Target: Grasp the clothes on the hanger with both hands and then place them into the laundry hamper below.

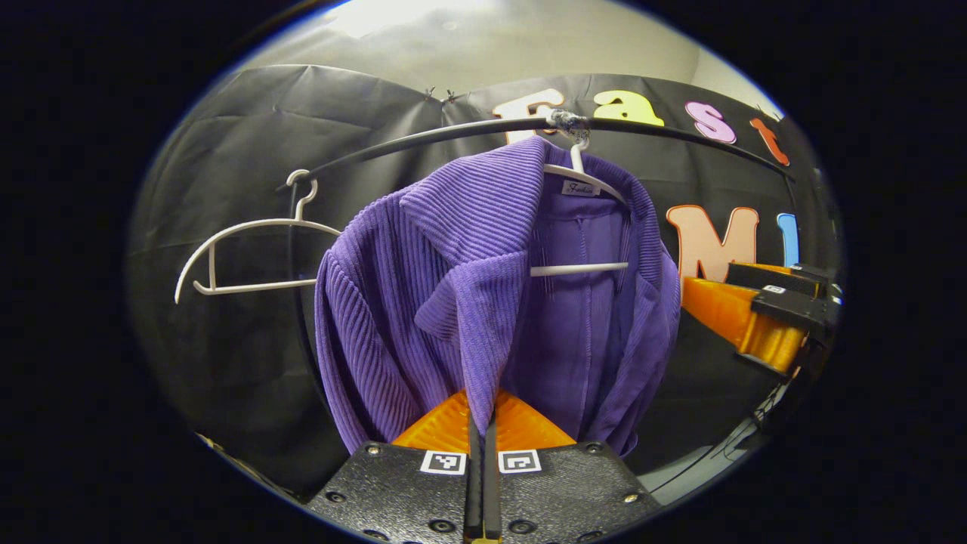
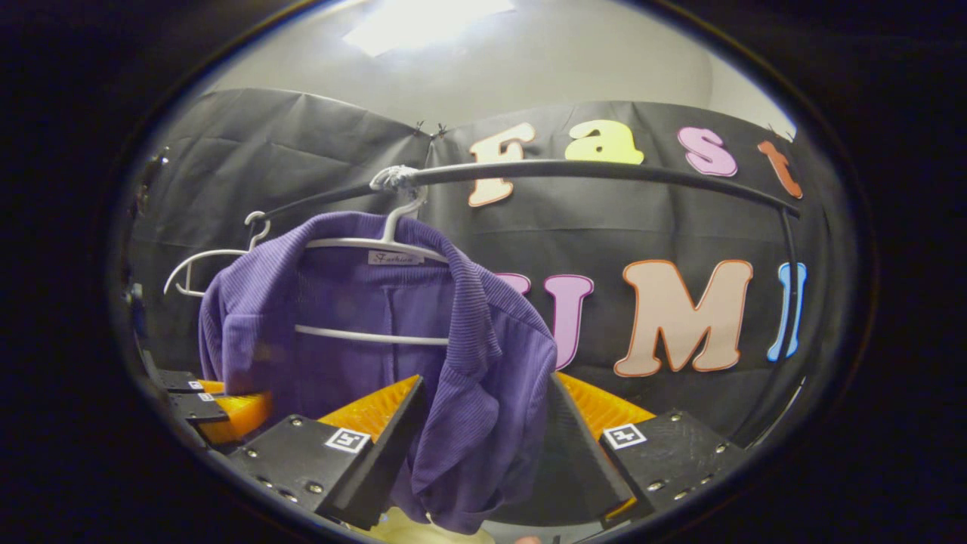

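Left gripper (image 1: 481, 423) sits at 6 o'clock in the left gripper view, its two orange fingers pressed together on the front edge of the purple jacket (image 1: 453, 295), pinching the cloth between them. That ribbed jacket hangs on a white hanger (image 1: 585, 177) whose hook catches the black rail (image 1: 423, 140) at 12 o'clock. An empty white hanger (image 1: 242, 253) hangs from the same rail at 9 o'clock, well apart from the jacket. At 3 o'clock the other gripper shows, orange and black, just beside the jacket's far edge.

Right gripper (image 2: 487, 423), at 6 o'clock in the right gripper view, has its fingers spread wide, with the jacket's (image 2: 483, 363) other front panel hanging down between them; whether either finger touches the cloth I cannot tell. The hanger (image 2: 378, 242) and rail (image 2: 604, 170) lie toward 11 and 12 o'clock. The left gripper (image 2: 219, 412) appears at 8 o'clock, against the jacket's edge.
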`<state>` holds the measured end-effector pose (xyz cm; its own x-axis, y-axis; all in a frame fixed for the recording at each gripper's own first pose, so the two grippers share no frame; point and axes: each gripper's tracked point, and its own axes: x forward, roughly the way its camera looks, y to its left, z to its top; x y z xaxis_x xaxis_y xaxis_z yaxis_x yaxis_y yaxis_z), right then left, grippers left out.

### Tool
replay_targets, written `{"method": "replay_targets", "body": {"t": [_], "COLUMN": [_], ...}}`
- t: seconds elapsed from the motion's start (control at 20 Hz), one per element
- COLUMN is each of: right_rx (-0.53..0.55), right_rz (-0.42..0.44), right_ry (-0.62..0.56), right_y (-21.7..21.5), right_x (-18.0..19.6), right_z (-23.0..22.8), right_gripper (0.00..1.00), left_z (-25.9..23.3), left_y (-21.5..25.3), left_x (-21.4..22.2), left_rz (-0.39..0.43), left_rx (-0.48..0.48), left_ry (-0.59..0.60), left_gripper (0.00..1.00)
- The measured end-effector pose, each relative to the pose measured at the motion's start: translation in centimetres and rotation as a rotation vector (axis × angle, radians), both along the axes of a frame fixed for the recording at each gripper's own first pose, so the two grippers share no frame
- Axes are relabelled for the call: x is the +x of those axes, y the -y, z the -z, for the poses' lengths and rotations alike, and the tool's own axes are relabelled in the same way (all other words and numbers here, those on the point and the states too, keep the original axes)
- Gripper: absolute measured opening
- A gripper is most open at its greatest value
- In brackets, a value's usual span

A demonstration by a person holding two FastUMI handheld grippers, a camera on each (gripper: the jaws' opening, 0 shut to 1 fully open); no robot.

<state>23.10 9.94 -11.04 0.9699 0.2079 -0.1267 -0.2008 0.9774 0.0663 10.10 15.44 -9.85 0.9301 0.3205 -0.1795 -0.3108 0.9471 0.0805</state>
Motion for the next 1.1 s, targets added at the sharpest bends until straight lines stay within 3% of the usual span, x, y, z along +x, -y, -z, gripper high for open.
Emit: {"method": "replay_targets", "body": {"t": [0.05,0.45,0.75,0.95,1.0,1.05,1.1], "right_rx": [0.001,0.006,0.003,-0.007,-0.014,-0.005,-0.004], "right_rz": [-0.003,-0.008,0.019,0.052,0.074,0.073,0.084], "right_ry": [-0.007,-0.037,-0.102,-0.147,-0.162,-0.164,-0.169], "right_y": [-0.4,-3.5,-3.4,-2.4,-1.8,-1.8,-1.6], "right_x": [0.6,4.3,5.8,6.2,6.2,6.3,6.4], "right_z": [0.3,2.7,5.3,6.3,6.5,6.5,6.5], "right_gripper": [0.96,0.96,0.97,0.51,0.51,0.19,0.18], "left_z": [0.0,-0.4,-2.7,-5.5,-6.3,-6.8,-7.5], "left_y": [0.0,-0.1,-0.2,-0.8,-1.1,-1.3,-1.7], "left_x": [0.0,-0.6,-1.6,-2.5,-2.7,-3.0,-3.3], "left_rz": [0.006,0.03,0.031,0.008,0.0,-0.009,-0.021], "left_rx": [0.003,0.021,0.021,0.029,0.031,0.033,0.039], "left_ry": [-0.001,-0.012,0.014,0.067,0.082,0.09,0.099], "left_gripper": [0.03,0.0,0.01,0.01,0.01,0.01,0.02]}}
